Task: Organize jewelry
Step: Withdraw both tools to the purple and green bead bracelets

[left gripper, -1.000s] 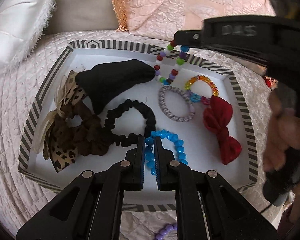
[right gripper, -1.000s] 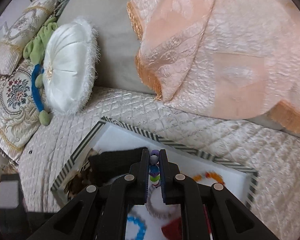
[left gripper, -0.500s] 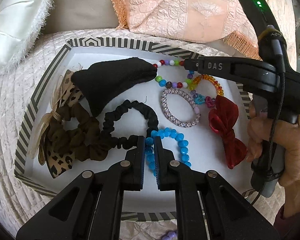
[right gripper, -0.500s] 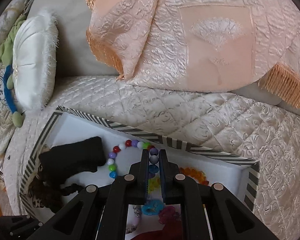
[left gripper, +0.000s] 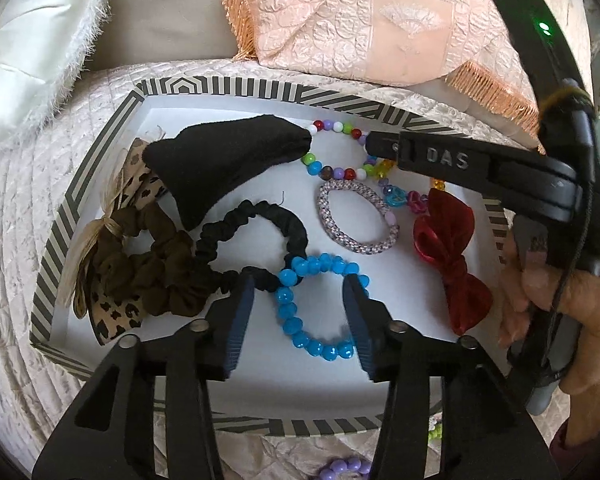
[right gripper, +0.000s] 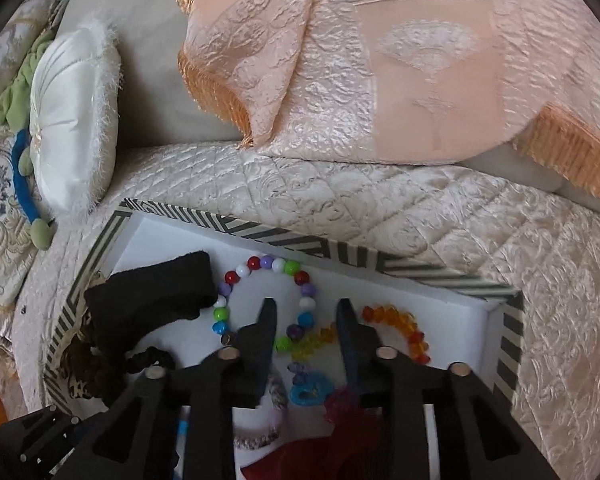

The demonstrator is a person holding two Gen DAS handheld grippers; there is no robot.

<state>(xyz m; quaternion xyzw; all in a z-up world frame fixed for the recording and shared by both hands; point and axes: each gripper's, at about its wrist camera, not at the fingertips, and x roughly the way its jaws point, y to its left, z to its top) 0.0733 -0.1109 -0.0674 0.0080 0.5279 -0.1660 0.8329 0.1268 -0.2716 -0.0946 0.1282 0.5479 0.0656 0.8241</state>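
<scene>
A striped-rim tray (left gripper: pixel 100 176) with a white floor lies on a quilted bed. My left gripper (left gripper: pixel 300 280) is open, its jaws either side of a blue bead bracelet (left gripper: pixel 312 300) lying on the tray. My right gripper (right gripper: pixel 306 306) is open above a multicoloured bead bracelet (right gripper: pixel 266 264) that lies at the tray's far side; that bracelet also shows in the left wrist view (left gripper: pixel 332 126). The right gripper body (left gripper: pixel 460 160) reaches in from the right.
In the tray: a black pouch (left gripper: pixel 228 156), brown scrunchie (left gripper: pixel 152 264), black scrunchie (left gripper: pixel 256 220), woven ring bracelet (left gripper: pixel 356 212), red bow (left gripper: pixel 448 248), orange bead bracelet (right gripper: pixel 396 324). A purple bead bracelet (left gripper: pixel 344 470) lies outside the tray. Peach blanket (right gripper: pixel 380 60) and white pillow (right gripper: pixel 76 120) behind.
Both grippers have opened. The left let go of the blue bracelet; the right lowered the multicoloured bracelet into the tray and released it.
</scene>
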